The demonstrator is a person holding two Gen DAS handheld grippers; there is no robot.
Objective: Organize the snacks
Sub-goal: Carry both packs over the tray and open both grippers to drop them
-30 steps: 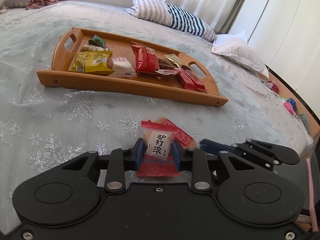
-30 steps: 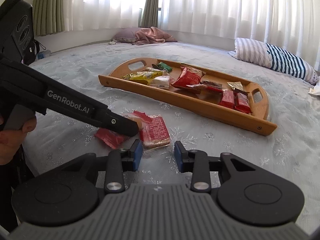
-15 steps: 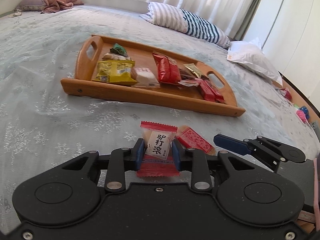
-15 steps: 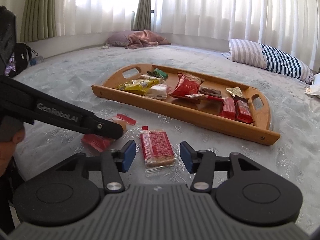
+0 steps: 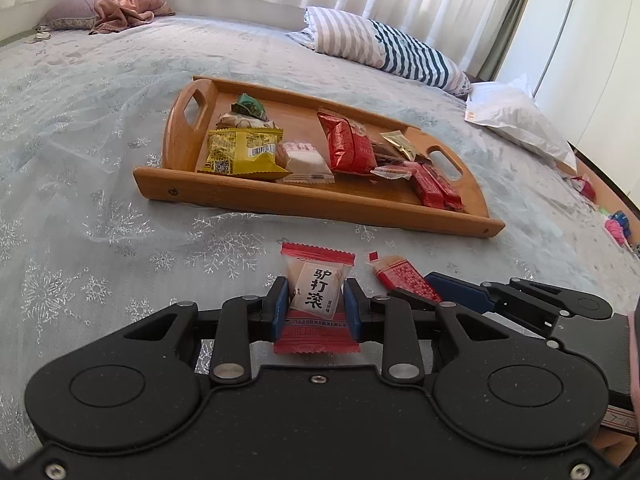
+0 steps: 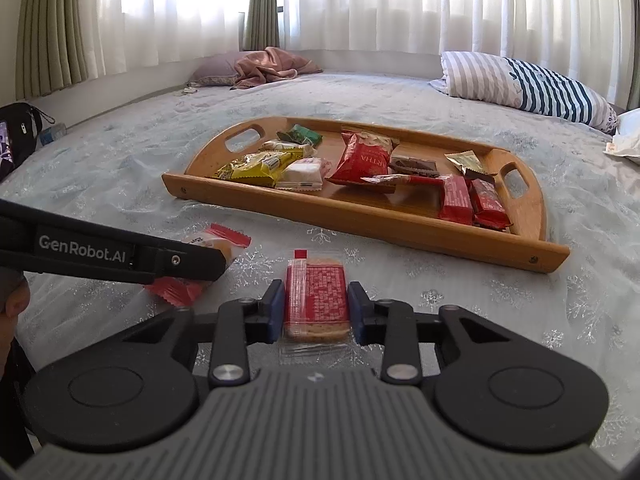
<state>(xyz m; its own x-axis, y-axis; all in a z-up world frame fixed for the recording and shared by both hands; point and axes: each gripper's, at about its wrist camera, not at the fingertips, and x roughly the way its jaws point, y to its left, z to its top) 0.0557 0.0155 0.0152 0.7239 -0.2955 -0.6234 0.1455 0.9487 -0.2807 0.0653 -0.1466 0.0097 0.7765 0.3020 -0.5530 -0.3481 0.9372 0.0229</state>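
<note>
sunlit bed (image 6: 400, 92), white curtains (image 6: 400, 4), striped pillow (image 6: 528, 84)

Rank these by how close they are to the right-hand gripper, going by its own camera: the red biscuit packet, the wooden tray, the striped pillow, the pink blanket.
1. Red biscuit packet: between the right gripper pads, which have just been closing on it.
2. Wooden tray: on the bed just beyond.
3. Striped pillow, far right, and pink blanket, far left by the curtains: too close to call.

You see one wooden tray (image 6: 400, 226), two pillows, and two grippers. Two snack packets lie off the tray.
</note>
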